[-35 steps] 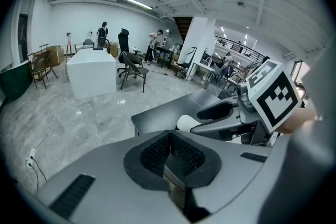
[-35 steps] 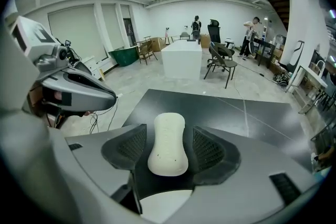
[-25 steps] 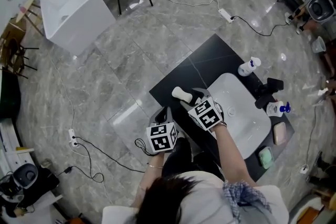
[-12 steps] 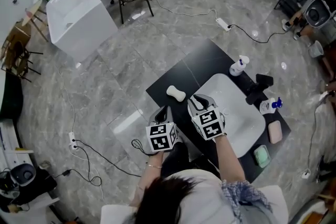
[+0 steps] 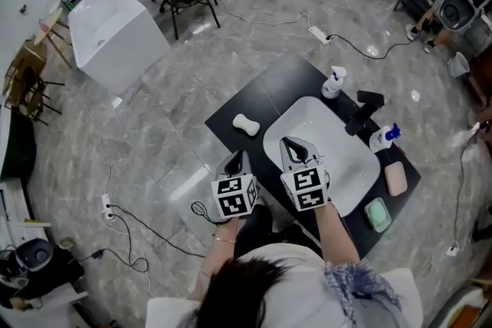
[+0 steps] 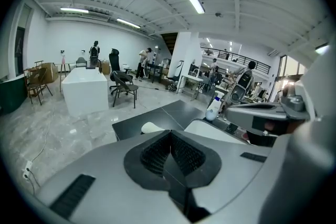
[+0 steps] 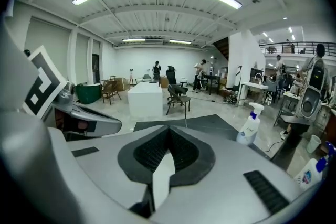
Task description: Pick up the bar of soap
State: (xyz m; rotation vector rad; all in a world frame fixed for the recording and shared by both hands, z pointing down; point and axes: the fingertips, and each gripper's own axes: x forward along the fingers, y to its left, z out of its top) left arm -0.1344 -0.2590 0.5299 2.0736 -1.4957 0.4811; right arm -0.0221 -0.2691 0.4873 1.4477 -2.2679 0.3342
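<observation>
Okay — change: a second ago the bar of soap (image 5: 246, 124) sat at the tips of the right gripper (image 5: 296, 144). Now it lies alone on the black counter (image 5: 284, 84), with the gripper pulled back toward the person, over the basin's near-left part.
Right tongs: closing right down, pads together, nothing between them.
Left tongs: left gripper (image 5: 237, 157) also together and empty, at the counter's near edge.
Soap location: on the counter, left of the basin (image 5: 361, 173), apart from both grippers.
Task meaning: soap not held — reads as let go or missed; pickup likely needs reopening and a fresh approach.
Basin contents: looks empty, bare white.
Bottles: spray bottle (image 5: 332, 82) and blue-capped bottle (image 5: 382, 138) upright at the basin's far side; fill unreadable.
Right end: pink block (image 5: 395, 179) and green piece (image 5: 377, 214); dish or not, cannot tell.
</observation>
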